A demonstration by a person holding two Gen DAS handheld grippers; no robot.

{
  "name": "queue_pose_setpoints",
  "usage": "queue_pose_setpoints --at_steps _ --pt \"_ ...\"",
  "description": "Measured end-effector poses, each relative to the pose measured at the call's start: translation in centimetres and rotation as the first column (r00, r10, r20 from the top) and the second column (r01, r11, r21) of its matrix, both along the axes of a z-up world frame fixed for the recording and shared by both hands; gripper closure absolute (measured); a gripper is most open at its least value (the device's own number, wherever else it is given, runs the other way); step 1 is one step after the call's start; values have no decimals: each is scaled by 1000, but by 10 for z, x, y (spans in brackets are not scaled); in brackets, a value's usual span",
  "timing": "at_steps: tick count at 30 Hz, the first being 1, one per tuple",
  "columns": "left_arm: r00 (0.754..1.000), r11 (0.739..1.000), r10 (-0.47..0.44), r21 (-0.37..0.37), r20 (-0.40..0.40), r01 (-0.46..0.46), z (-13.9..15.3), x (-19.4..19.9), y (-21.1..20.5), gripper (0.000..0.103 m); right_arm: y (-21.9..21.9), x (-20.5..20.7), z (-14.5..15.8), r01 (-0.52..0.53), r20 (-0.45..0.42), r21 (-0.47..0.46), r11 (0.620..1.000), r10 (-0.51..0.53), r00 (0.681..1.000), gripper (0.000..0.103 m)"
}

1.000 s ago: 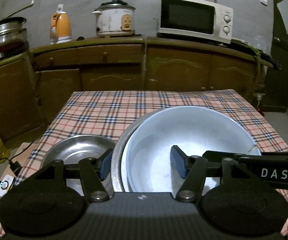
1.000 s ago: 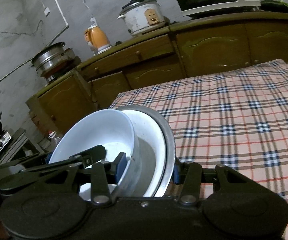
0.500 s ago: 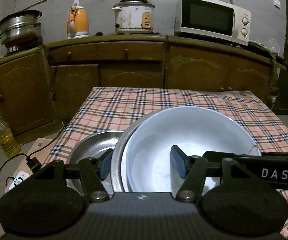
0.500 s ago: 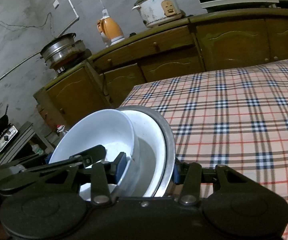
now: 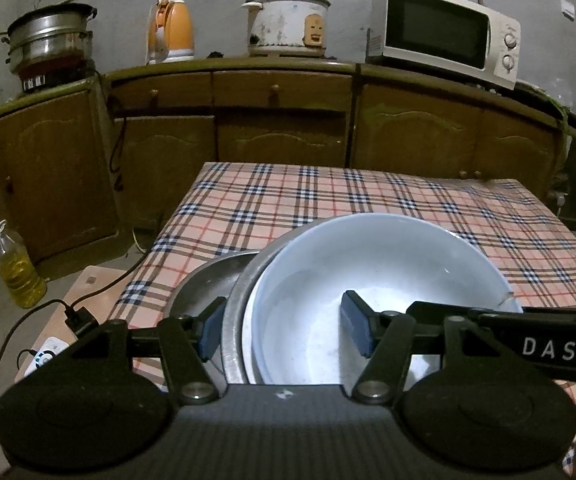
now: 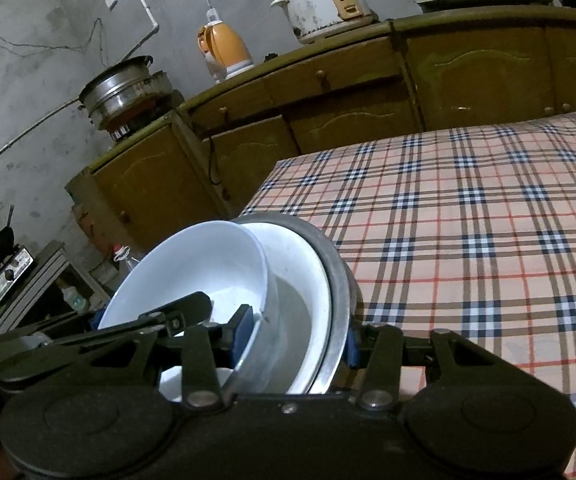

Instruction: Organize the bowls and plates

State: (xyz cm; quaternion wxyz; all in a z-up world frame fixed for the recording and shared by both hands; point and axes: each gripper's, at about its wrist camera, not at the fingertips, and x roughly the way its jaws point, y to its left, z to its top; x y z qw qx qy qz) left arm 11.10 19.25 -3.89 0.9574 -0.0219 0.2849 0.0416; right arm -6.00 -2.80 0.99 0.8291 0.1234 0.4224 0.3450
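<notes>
Left wrist view: the left gripper [image 5: 284,330] pinches the left side of a nested stack, one pad outside the steel basin [image 5: 236,312], the other inside the white bowl [image 5: 368,280]. Since a second ago the stack has travelled left along the worktop [image 5: 328,196], over its near left corner and above a steel plate [image 5: 200,280].

Right wrist view: the right gripper [image 6: 296,338] clamps the stack's right side, fingers across the white bowl [image 6: 208,264], a white dish [image 6: 304,276] and the steel basin [image 6: 342,276]. Probably the stack lands on that plate next.
</notes>
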Motion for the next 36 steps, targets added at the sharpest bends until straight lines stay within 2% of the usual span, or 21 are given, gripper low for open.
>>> queue_pose_setpoints --at_steps 36 --pt "997 998 -63 -9 -31 63 -29 42 38 40 51 26 -37 42 -43 -41 998 -44 998 49"
